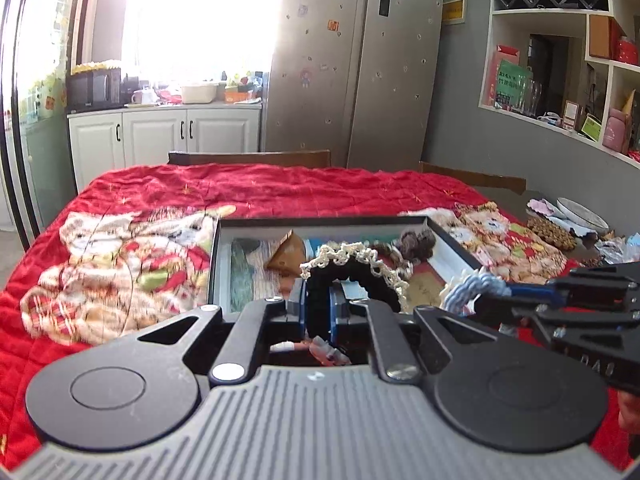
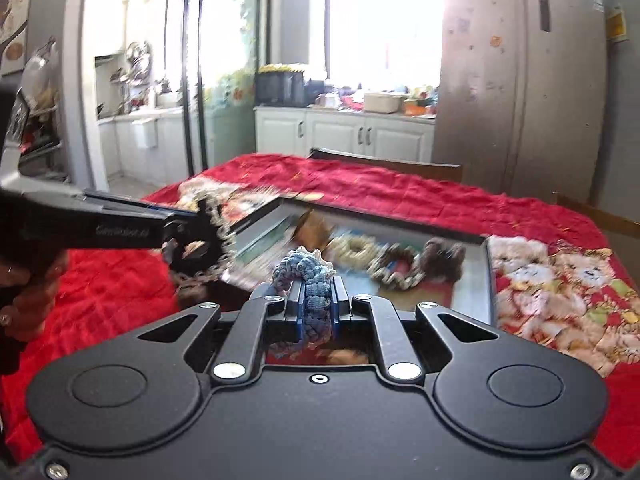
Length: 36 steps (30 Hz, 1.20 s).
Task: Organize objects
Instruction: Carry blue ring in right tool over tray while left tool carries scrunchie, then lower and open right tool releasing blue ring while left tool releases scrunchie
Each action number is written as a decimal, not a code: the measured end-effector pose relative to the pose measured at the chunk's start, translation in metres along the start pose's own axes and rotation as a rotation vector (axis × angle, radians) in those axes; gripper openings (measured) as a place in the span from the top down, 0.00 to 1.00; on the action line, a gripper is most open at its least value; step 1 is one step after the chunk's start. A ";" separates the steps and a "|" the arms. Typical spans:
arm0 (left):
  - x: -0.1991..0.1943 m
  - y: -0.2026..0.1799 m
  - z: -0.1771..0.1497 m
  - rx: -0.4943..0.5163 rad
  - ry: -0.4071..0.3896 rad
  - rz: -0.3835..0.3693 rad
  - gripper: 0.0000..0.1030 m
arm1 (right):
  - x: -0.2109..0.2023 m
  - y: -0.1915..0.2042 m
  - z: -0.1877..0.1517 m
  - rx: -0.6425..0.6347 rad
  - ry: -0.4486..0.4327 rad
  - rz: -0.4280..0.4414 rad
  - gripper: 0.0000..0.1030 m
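Note:
My left gripper (image 1: 318, 300) is shut on a black crocheted scrunchie with a cream lace edge (image 1: 360, 266), held over the near edge of a shallow dark-rimmed tray (image 1: 320, 222). My right gripper (image 2: 316, 296) is shut on a blue crocheted scrunchie (image 2: 308, 270), held just short of the tray (image 2: 490, 280). In the left wrist view the right gripper (image 1: 476, 296) comes in from the right with the blue scrunchie (image 1: 468, 290). In the right wrist view the left gripper (image 2: 200, 240) comes in from the left. A cream ring scrunchie (image 2: 356, 250), a beaded scrunchie (image 2: 396, 270) and a brown fuzzy one (image 2: 444, 256) lie in the tray.
A red quilted cloth with bear prints (image 1: 160, 208) covers the table. A brown triangular piece (image 1: 288, 254) lies in the tray. A plate (image 1: 582, 212), snacks and wrappers (image 1: 552, 232) sit at the table's right edge. Chair backs (image 1: 248, 158) stand behind the table.

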State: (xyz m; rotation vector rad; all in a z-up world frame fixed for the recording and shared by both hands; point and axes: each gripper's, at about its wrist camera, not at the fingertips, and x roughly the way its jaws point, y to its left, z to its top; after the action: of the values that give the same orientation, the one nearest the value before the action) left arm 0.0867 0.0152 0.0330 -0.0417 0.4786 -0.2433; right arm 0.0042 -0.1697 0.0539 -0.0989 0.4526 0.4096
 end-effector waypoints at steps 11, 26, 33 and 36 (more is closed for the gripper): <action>0.049 -0.013 0.029 0.005 0.010 0.012 0.87 | 0.036 -0.042 0.039 0.079 -0.037 -0.094 0.88; 0.104 0.006 0.022 -0.019 0.081 0.095 0.86 | 0.125 -0.061 0.020 0.199 0.011 -0.088 0.88; 0.116 0.010 0.019 -0.033 0.119 0.088 0.86 | 0.145 -0.066 0.007 0.226 0.043 -0.086 0.88; 0.122 0.010 0.016 -0.029 0.136 0.093 0.86 | 0.149 -0.068 0.006 0.243 0.045 -0.087 0.88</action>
State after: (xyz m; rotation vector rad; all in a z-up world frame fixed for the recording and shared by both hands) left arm 0.2011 -0.0051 -0.0085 -0.0312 0.6179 -0.1484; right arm 0.1563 -0.1772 -0.0061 0.1072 0.5373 0.2652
